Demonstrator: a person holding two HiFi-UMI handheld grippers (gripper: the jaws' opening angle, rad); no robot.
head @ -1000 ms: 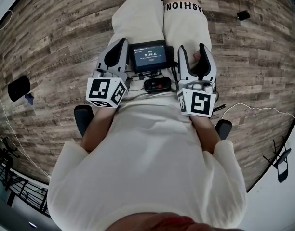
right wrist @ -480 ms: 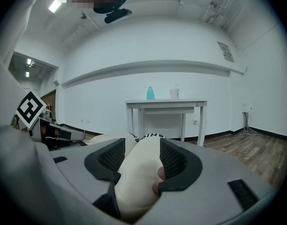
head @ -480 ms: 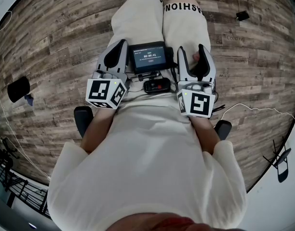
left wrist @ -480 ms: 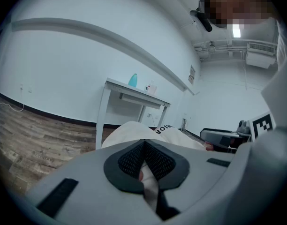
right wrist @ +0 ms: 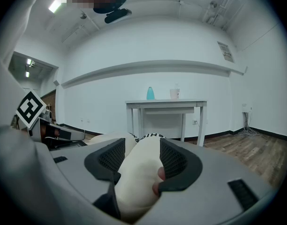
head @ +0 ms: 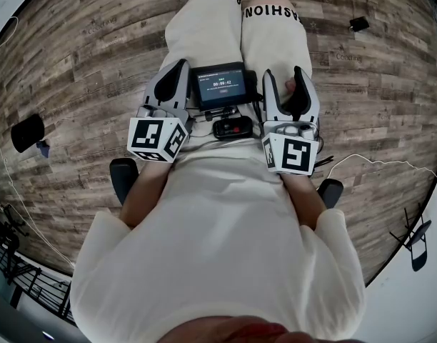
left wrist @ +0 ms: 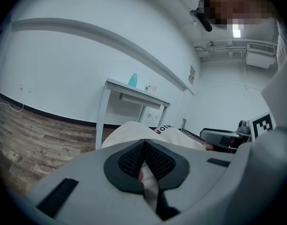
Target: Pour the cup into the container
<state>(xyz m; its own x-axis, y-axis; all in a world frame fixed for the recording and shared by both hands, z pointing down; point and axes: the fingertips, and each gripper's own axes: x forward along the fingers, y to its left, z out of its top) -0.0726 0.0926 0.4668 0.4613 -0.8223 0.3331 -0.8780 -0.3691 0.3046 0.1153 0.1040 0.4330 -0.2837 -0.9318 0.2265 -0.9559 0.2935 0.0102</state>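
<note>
Both claws parked on a lap in pale trousers (head: 204,41); white-legged tabletop (right wrist: 166,101) stands well off at 12 o'clock. Left claw (left wrist: 144,161) pressed together, empty; right claw (right wrist: 142,161) spread astride the thigh, pinching nothing. Teal bottle-like container (right wrist: 150,93) and small white cup (right wrist: 175,93), on that tabletop, look untouched: grasp and pour both remain.

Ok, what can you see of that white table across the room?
The white table stands upright across the room, against the white wall, on the wood-plank floor. It looks painted, with a thin flat top, slim straight legs and a shallow rail or drawer under the top. On the top sit a teal container and a white cup, side by side and apart. The right gripper view faces it almost head-on, and the left gripper view shows it at an angle.
</note>
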